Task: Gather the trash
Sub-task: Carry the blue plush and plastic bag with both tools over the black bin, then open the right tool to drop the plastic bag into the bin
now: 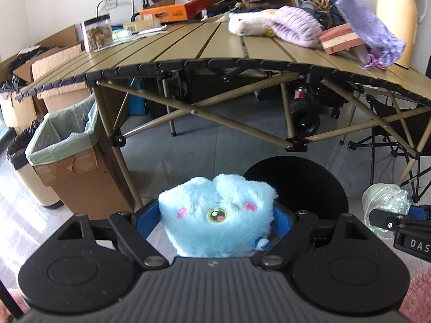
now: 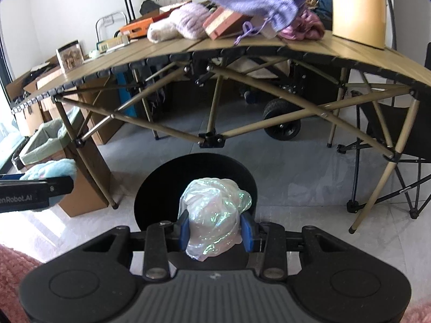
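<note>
My left gripper (image 1: 215, 220) is shut on a light blue plush toy (image 1: 218, 210) with a green eye and pink cheeks, held above the floor in front of a round black bin (image 1: 309, 185). My right gripper (image 2: 215, 231) is shut on a crumpled iridescent plastic bag (image 2: 212, 215), held over the same black bin (image 2: 161, 188). In the left wrist view the bag (image 1: 385, 202) and the right gripper show at the right edge. In the right wrist view the plush (image 2: 51, 169) and the left gripper show at the left edge.
A folding slat table (image 1: 188, 45) stands ahead, with plush toys, purple knitwear, boxes and a jar on it. A cardboard box lined with a green bag (image 1: 64, 140) stands left of the table leg, beside a beige bin (image 1: 24, 167). A folding chair (image 2: 398, 148) stands at the right.
</note>
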Motion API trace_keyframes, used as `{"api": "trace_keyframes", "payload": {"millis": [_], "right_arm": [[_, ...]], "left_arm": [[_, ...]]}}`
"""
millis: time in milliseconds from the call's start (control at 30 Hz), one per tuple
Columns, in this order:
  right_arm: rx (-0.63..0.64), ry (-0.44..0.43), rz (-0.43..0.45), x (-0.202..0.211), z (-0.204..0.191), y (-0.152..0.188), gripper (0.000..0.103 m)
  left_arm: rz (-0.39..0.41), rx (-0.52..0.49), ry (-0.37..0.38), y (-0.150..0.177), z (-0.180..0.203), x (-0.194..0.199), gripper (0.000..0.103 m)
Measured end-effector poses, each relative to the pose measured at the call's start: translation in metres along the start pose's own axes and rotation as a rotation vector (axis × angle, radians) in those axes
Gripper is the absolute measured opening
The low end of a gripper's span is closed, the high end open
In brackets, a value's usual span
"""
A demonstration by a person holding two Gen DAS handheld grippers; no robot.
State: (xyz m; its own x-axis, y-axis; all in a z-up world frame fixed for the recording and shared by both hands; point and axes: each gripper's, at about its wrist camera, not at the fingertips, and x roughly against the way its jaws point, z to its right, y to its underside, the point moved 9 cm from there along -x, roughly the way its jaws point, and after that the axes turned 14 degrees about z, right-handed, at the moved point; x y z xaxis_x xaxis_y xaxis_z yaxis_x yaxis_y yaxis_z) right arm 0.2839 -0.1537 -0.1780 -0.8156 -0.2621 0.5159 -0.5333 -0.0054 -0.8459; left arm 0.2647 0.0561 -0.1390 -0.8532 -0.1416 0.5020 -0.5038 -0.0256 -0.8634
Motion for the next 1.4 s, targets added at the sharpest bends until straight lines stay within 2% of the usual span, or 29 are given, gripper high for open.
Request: {"api": "trace_keyframes", "payload": {"millis": [267,800,1400], "right_arm": [[0.015,-0.015,-0.059,-0.040,-0.015,0.000,0.036],[0.009,-0.012,-0.160,-0.109,-0.033,-0.001,0.037],[0.016,0.025,-0.259,-0.152,-0.041,0.013,0.038]], "left_arm": [[-0.053,0.025,-0.016,0.004,-0.013,-0.024,0.084],[-0.106,0.045,-0.041,0.002,-0.026,-0.063,0.084],[-0.157,0.062,-0.100,0.009,-0.050,-0.094,0.084]]}}
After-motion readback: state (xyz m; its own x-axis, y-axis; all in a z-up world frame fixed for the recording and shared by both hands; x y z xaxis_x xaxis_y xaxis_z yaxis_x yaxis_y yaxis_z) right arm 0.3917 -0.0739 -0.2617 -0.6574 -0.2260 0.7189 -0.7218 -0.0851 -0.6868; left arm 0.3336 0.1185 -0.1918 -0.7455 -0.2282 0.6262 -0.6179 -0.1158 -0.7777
